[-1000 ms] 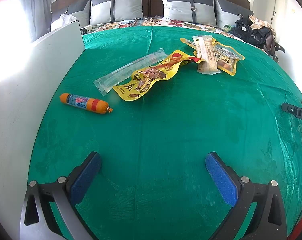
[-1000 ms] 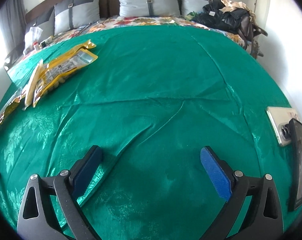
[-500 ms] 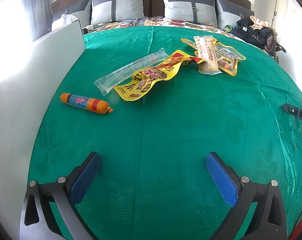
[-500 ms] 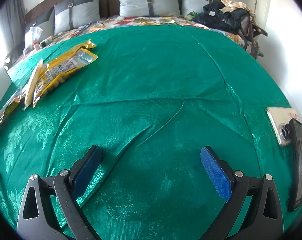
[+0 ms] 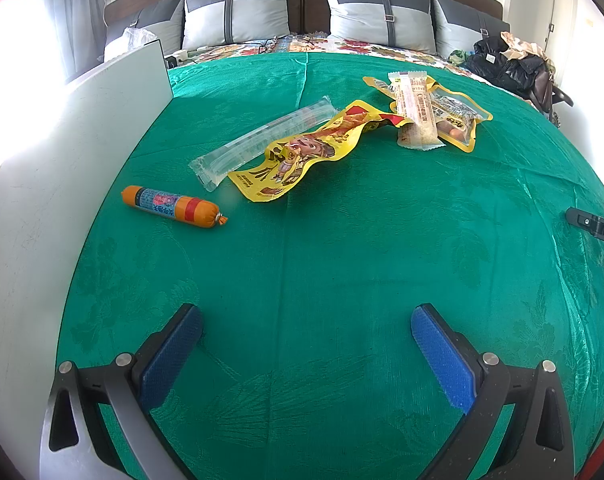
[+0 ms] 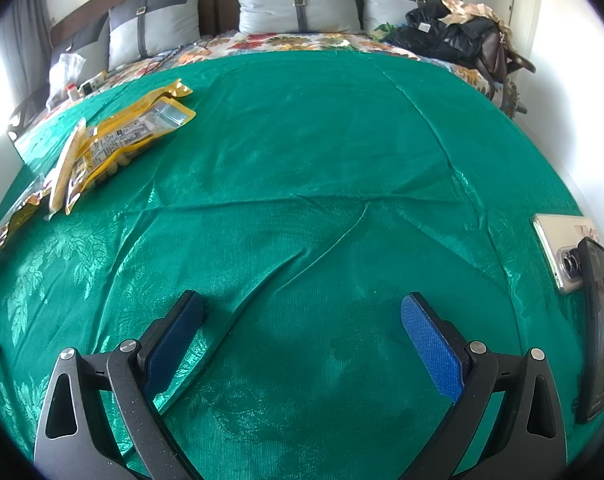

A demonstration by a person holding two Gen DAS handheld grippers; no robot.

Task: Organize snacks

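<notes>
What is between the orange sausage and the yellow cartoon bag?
In the left wrist view, a clear plastic packet lies between the orange sausage and the yellow cartoon bag, touching the bag.

Sunlit bed (image 5: 342,260), grey pillows (image 5: 378,12)

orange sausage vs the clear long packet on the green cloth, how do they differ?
The orange sausage is a short, plump, opaque tube with a printed label and red band; the clear long packet is flatter, see-through and much longer.
The sausage lies alone, touching no other snack; the clear packet has the yellow cartoon pouch against its right edge.
The sausage sits nearer the left gripper than the packet.
Both lie flat on the green cloth, ungripped.
</notes>
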